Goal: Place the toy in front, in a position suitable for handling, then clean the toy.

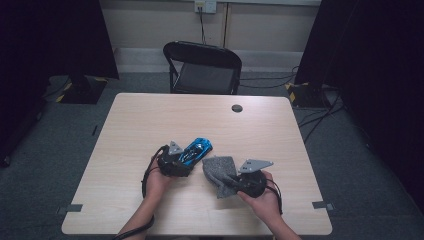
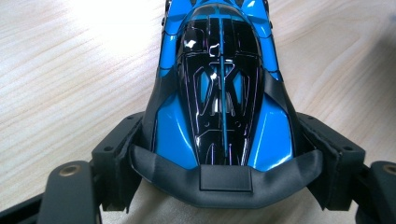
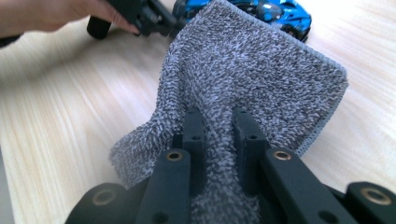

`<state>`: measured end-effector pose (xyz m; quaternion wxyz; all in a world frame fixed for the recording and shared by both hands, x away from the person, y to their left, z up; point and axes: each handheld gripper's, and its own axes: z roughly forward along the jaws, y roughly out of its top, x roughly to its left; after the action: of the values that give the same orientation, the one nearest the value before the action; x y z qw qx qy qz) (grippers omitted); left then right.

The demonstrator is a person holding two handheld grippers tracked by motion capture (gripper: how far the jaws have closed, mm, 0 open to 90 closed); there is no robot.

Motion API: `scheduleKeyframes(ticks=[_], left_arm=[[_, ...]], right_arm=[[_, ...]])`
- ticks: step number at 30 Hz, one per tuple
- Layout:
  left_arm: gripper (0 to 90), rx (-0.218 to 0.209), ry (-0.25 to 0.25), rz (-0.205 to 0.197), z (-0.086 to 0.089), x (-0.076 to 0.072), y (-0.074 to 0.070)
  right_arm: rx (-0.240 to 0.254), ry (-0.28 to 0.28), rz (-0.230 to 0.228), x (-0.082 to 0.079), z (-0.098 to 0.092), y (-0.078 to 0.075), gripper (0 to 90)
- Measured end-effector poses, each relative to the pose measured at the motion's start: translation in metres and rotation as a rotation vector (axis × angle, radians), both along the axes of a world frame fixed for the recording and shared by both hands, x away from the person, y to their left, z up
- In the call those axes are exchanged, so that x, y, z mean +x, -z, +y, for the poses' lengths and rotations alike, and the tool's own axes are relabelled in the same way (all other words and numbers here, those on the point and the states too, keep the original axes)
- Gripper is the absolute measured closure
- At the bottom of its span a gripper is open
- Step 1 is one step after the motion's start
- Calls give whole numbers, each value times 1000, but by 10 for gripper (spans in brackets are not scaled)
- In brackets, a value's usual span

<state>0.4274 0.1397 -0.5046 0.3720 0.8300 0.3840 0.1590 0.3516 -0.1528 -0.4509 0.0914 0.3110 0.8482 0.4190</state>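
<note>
A blue and black toy car [image 1: 196, 150] rests on the wooden table [image 1: 150, 120]. My left gripper [image 1: 181, 162] is shut on its rear end; in the left gripper view the two black pads [image 2: 116, 163] press the blue and black toy car [image 2: 222, 93] on both sides. My right gripper [image 1: 231, 179] is shut on a grey towelling cloth [image 1: 220, 172] to the right of the car. In the right gripper view the grey cloth [image 3: 252, 74] is pinched between the fingers [image 3: 194, 135] and spreads out ahead, its far edge close to the car [image 3: 275, 11].
A black folding chair [image 1: 202, 67] stands behind the table's far edge. A small dark round cap [image 1: 237, 108] sits in the tabletop at the back. Black curtains and cables flank the table on both sides.
</note>
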Motion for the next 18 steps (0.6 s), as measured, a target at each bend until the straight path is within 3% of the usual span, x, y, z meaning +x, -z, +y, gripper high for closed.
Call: scheduleKeyframes(ticks=[12,18], left_arm=[[241,-1,-2,0,0,0,0],[241,-1,0,0,0,0,0]], right_arm=[[52,0,1,26,7,-21,777],[53,-2,-5,42,18,-26,777]])
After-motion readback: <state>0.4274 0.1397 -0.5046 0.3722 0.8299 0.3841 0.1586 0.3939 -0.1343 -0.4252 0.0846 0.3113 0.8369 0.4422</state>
